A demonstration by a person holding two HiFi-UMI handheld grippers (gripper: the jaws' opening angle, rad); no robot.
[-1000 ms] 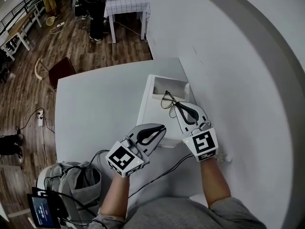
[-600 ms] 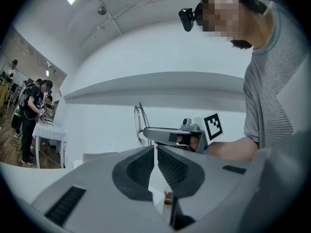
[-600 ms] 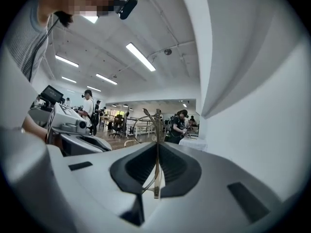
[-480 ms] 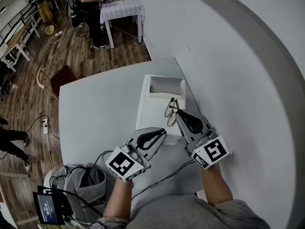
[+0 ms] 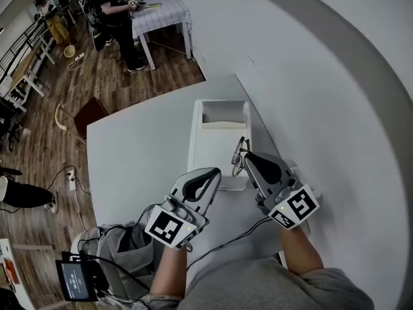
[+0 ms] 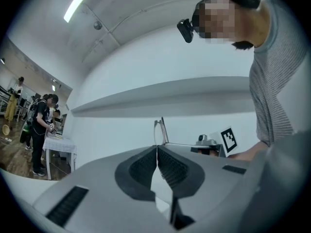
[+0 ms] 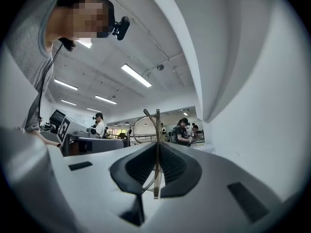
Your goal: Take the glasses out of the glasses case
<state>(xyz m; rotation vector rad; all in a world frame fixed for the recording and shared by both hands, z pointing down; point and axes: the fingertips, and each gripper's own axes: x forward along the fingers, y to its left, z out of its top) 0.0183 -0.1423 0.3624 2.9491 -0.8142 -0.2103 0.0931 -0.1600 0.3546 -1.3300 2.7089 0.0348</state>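
The white glasses case (image 5: 210, 148) lies open on the white table (image 5: 135, 154), its lid (image 5: 224, 113) at the far end. The thin-framed glasses (image 5: 239, 152) hang over the case's near right edge, with my right gripper (image 5: 249, 159) shut on them. In the right gripper view the frame (image 7: 144, 126) stands up between the closed jaws of that gripper (image 7: 157, 152). My left gripper (image 5: 212, 174) is shut with nothing in it, at the case's near left corner. The left gripper view shows its jaws (image 6: 156, 155) pressed together and the glasses (image 6: 160, 130) beyond them.
A white wall (image 5: 303, 108) runs close along the table's right side. A grey backpack (image 5: 119, 250), a small screen (image 5: 76, 279) and cables lie near the table's front left corner. A chair (image 5: 87, 112) and people stand farther off on the wooden floor.
My right gripper has drawn the glasses back from over the middle of the case to its near right edge. The left gripper has stayed shut beside the case.
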